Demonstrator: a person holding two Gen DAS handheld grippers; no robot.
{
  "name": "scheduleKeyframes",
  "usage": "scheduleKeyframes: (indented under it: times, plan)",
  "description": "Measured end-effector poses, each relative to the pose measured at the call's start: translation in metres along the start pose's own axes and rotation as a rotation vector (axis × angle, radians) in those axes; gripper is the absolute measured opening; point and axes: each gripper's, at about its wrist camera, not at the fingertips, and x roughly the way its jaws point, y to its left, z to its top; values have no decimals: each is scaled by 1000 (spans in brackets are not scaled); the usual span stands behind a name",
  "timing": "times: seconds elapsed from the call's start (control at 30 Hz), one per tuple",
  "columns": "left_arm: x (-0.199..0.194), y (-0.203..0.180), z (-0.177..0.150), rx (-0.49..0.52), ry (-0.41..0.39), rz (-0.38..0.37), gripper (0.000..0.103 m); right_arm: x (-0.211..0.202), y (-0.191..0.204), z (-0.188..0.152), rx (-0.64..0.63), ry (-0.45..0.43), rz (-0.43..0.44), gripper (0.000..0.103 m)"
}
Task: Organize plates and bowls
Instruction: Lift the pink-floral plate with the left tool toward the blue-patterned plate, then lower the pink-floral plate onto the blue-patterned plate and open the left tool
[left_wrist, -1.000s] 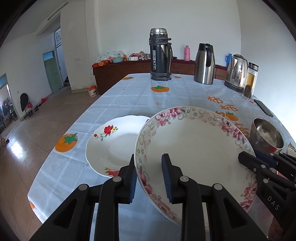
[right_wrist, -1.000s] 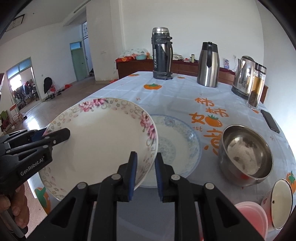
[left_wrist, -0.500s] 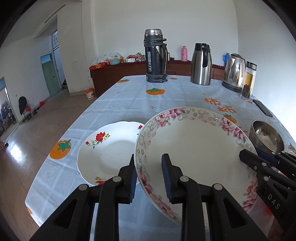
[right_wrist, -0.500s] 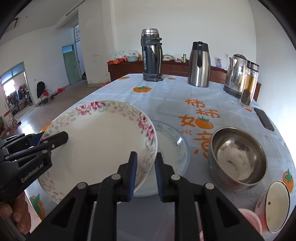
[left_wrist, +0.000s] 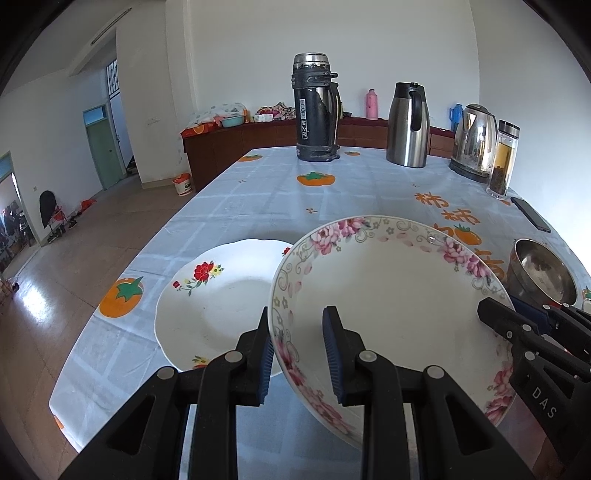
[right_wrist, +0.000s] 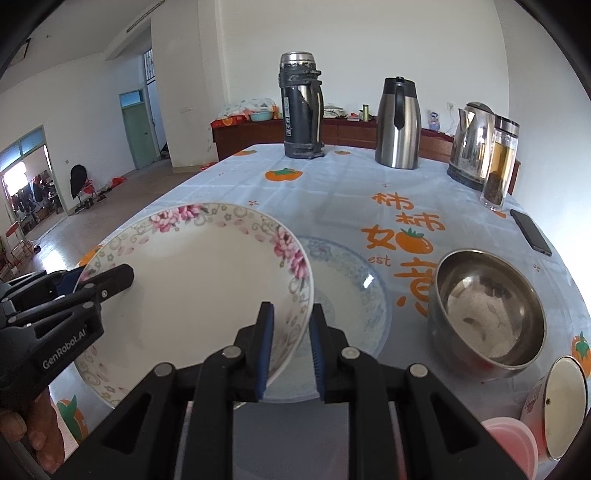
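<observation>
Between both tongs, the pink-flowered white china plate (left_wrist: 388, 302) hangs above the table, left gripper (left_wrist: 298, 345) and right gripper (right_wrist: 290, 345) each clamped on opposite rims. It's stiff, glossy, breakable: slippery, I'd say, so rim grips suit.

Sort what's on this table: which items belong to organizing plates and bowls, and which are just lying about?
Job:
pink-flowered plate, held by both tools
red-flowered plate
blue-patterned plate
steel bowl

Lying about:
black thermos
steel carafe
kettle
tea bottle
phone
</observation>
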Motion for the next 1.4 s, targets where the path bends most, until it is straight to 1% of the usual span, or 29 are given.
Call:
scheduleKeyframes:
  times: [0.17,0.3,0.47,0.8,1.2,1.4]
  plan:
    - [7,-5,4,7,4,-8,28,2,-4,3,8,8,-23,19]
    - [12,-12,8,28,-4,-17,28,8,-8,4,17,33,-54,19]
    - [24,-18,8,48,13,-22,28,13,-13,4,31,53,-76,19]
    - [40,-26,7,54,44,-64,28,20,-22,4,46,102,-117,19]
    - [49,-33,8,64,47,-82,28,23,-25,3,63,117,-162,19]
    - [54,-33,8,64,47,-92,28,25,-21,1,39,123,-203,20]
